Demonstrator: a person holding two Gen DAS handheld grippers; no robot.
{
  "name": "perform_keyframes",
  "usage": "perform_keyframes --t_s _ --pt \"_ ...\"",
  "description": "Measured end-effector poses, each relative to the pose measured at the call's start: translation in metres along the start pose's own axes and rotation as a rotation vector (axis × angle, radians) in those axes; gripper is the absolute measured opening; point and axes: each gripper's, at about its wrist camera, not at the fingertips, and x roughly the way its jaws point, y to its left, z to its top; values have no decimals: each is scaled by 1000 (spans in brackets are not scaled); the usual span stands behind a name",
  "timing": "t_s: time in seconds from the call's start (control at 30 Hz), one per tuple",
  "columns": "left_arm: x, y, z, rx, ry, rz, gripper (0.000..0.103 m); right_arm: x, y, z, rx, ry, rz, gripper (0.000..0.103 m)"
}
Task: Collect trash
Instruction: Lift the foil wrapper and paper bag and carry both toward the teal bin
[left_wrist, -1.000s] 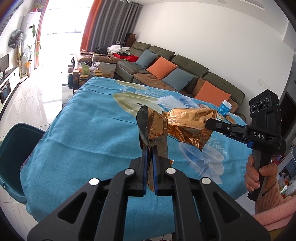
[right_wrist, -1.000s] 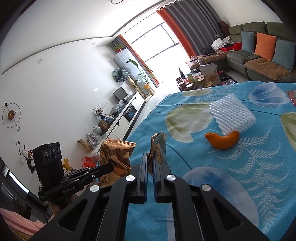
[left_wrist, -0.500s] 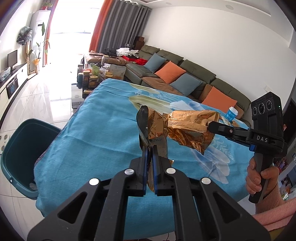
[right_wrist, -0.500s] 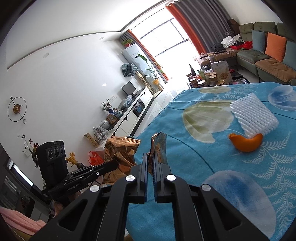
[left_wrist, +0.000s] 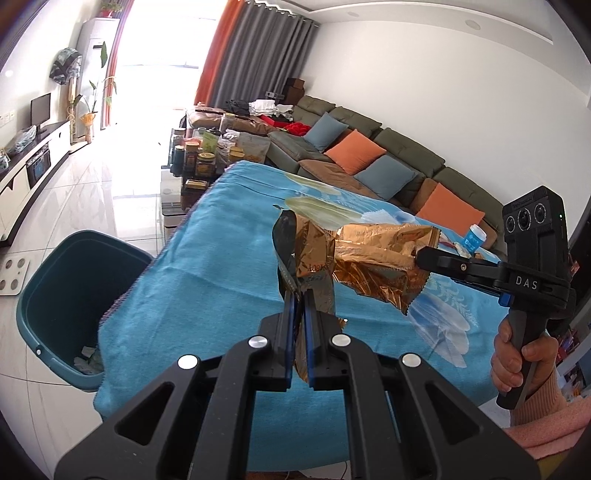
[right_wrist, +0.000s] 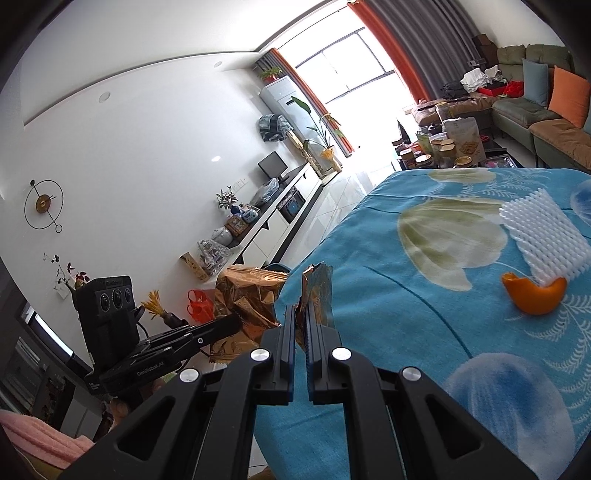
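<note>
Both tools, the left tool (left_wrist: 300, 295) and right tool (left_wrist: 421, 256), stayed clamped on the wrapper (left_wrist: 369, 258), which had travelled from above the tabletop (left_wrist: 221, 266) toward the bin (left_wrist: 55, 295); dropping seemed close. Orange peel (right_wrist: 533, 295) and foam net (right_wrist: 543, 236) remained; nothing blocked the bin.

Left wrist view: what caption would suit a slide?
Two grippers carry gold wrappers above a blue-clothed table, bin nearby.
</note>
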Motion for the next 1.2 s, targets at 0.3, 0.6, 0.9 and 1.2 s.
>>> perform_keyframes --t_s 0.3,0.6,0.9,1.2 --pt "-12 17 2 -26 -22 39 5 17 11 5 -14 24 37 4" --pt "-22 36 5 -53 -43 75 5 33 23 9 -33 46 70 4" --pt "-33 56 7 -85 -66 134 5 54 47 16 -85 81 105 4" --pt "-45 81 5 -125 -80 189 5 78 63 22 -111 117 138 4"
